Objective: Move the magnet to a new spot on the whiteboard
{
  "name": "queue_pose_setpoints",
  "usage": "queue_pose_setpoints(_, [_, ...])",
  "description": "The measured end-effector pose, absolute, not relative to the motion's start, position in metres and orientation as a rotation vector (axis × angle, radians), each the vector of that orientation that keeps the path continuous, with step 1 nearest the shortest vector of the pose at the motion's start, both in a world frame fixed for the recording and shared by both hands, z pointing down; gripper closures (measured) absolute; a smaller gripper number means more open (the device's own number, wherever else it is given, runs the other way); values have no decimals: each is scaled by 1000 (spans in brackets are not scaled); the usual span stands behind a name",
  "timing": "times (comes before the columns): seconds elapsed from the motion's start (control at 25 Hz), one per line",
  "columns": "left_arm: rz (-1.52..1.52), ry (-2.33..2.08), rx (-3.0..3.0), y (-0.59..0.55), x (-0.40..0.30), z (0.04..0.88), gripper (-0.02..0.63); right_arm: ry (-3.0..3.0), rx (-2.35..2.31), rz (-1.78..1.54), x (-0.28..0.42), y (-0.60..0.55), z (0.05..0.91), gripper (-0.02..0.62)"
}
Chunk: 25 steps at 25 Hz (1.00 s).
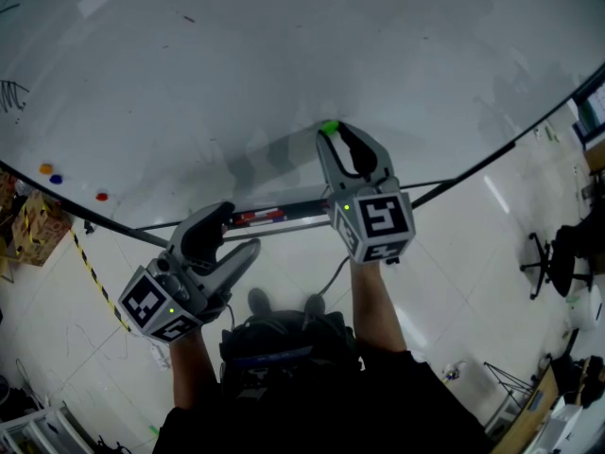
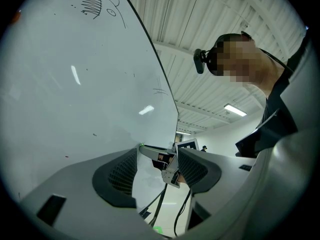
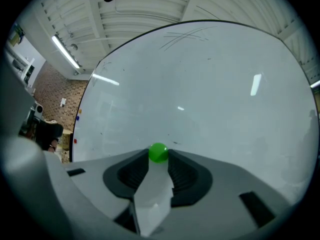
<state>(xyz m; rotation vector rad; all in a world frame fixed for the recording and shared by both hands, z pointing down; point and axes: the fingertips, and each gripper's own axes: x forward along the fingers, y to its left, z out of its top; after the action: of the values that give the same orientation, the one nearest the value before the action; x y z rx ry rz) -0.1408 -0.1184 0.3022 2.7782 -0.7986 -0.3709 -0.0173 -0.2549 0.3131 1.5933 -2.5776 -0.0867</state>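
Clamping the right tongs [image 3: 159, 155] on the green magnet [image 1: 329, 128], low on the whiteboard [image 1: 284, 55], for relocating it, left tongs [image 2: 157, 155] apart and empty.

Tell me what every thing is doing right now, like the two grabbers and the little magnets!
whiteboard: mostly wiped, a few faint pen marks left.
right gripper: shut on the green magnet.
green magnet: pinched at the jaw tips, right up at the whiteboard.
left gripper: open, nothing between its jaws.
orange magnet: stuck on the whiteboard, untouched.
blue magnet: stuck beside the orange one.
red magnet: stuck near the bottom edge.
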Motion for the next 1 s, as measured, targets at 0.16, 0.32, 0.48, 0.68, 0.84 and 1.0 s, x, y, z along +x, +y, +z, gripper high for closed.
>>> queue_pose_setpoints(0.16, [-368, -797, 2777, -119, -140, 303, 356, -2568, 1606, -110, -18, -256, 312, 443])
queue_pose_setpoints(0.32, [-370, -796, 2778, -119, -140, 303, 356, -2538, 1623, -105, -18, -255, 313, 442])
queue_pose_setpoints(0.48, [-369, -797, 2777, -118, -141, 303, 356, -2520, 1646, -126, -19, -256, 313, 440])
queue_pose_setpoints(0.68, [-368, -792, 2777, -118, -140, 303, 356, -2438, 1694, -200, -19, -256, 312, 439])
queue_pose_setpoints(0.84, [-366, -792, 2776, -118, -141, 303, 356, -2399, 1708, -229, -20, -256, 312, 436])
queue_pose_setpoints(1.0, [-367, -791, 2776, -118, -142, 303, 356, -2406, 1714, -221, -21, -256, 312, 425])
